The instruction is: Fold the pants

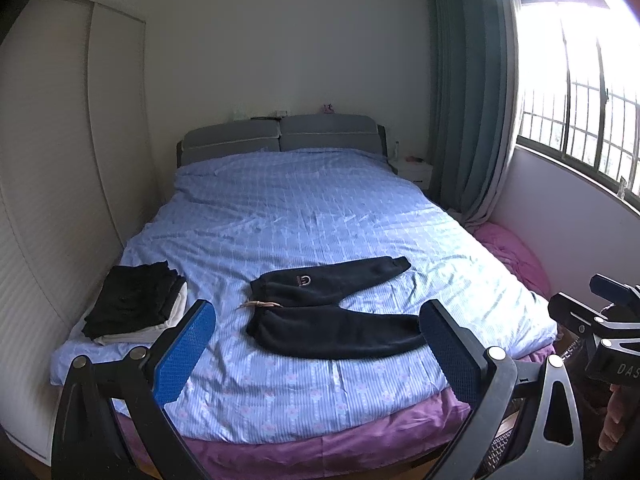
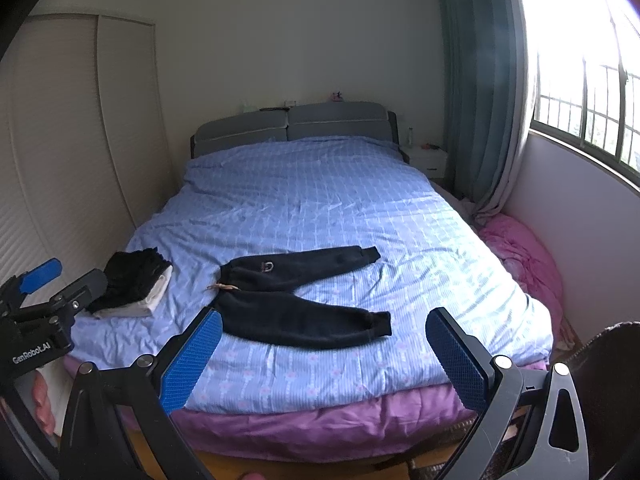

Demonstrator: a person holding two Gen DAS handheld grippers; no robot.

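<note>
Both claws are held short of the foot of the bed [image 1: 304,412], and neither touches anything. The left claw [image 1: 320,352] has its blue-padded jaws spread wide with nothing between them; the right claw [image 2: 324,356] stands likewise agape and empty. The dark pants [image 1: 332,312] lie unfolded on the blue striped quilt just ahead of both claws, waistband toward the left, a tan drawstring [image 1: 258,304] showing there, the two legs splayed apart toward the right. The left wrist view hides the nearer leg's cuff behind its right finger; the right wrist view shows that cuff [image 2: 380,324] in full, lying flat and well inside the quilt's near edge. Forward and left of the left claw sits a stack of folded clothes [image 1: 132,304], dark over white, close to the bed's left edge and apart from the pants. Only the right wrist view shows the full pink heap of bedding [image 2: 524,256] on the floor to the right, between bed and window wall. Beyond the pants the quilt runs open up to the grey headboard [image 1: 280,136]. A purple sheet [image 2: 320,424] hangs below the quilt's near edge.
</note>
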